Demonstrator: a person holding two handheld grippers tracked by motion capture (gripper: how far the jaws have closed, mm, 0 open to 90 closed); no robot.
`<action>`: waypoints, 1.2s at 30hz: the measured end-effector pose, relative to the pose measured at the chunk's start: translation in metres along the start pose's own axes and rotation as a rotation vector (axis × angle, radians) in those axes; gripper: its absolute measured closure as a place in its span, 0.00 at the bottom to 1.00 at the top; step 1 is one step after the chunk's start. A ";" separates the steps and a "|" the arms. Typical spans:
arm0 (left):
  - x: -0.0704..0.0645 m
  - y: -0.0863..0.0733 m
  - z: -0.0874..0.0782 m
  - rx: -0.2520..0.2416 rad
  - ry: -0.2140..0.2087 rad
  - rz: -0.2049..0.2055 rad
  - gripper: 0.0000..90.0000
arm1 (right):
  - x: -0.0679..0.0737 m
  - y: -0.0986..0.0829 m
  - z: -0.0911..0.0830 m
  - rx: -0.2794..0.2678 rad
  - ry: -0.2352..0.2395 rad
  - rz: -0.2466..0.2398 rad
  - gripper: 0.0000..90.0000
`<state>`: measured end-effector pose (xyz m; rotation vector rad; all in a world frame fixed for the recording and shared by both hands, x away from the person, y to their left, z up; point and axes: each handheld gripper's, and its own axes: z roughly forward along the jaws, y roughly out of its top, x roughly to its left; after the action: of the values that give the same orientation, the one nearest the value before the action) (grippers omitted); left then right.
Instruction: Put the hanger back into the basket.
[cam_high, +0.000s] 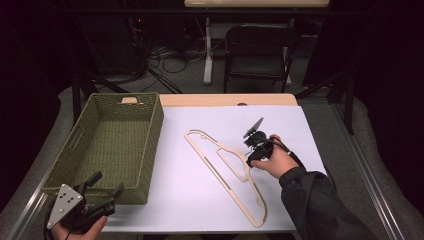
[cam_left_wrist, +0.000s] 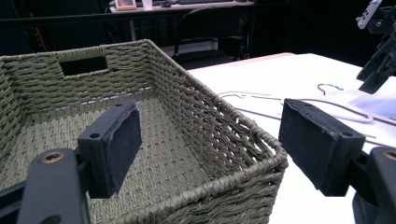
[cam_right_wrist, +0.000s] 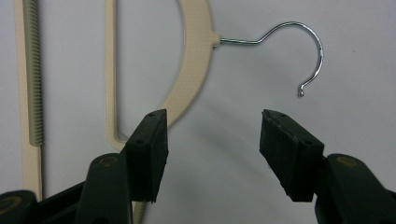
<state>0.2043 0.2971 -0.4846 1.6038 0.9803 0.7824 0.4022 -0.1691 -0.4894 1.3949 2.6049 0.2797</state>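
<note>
At 7 o'clock, the left gripper (cam_high: 102, 195) hangs spread by the woven green rectangular basket (cam_high: 150, 150). At 3 o'clock, the right gripper (cam_right_wrist: 212, 154), spread, hovers over the flat beige plastic hanger (cam_high: 225, 172) on white table (cam_high: 200, 210).

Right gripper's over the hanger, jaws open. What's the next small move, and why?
Probably lower the right gripper and shift it toward the hanger neck, then close. Its jaws stand open above bare white table, with only one jaw over the hanger's curved shoulder, so nothing is gripped yet.
</note>
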 end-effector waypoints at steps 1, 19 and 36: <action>0.000 0.000 0.000 0.001 -0.004 0.000 0.24 | 0.000 0.001 0.000 0.011 0.003 0.001 0.48; -0.001 0.000 0.001 0.005 -0.006 0.007 0.24 | 0.000 0.014 0.016 0.074 0.003 0.021 0.56; -0.001 0.000 0.000 0.002 -0.003 0.005 0.25 | 0.004 0.025 0.028 0.090 0.010 0.118 0.59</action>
<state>0.2042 0.2964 -0.4848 1.6095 0.9755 0.7829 0.4269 -0.1501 -0.5103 1.5840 2.5774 0.1876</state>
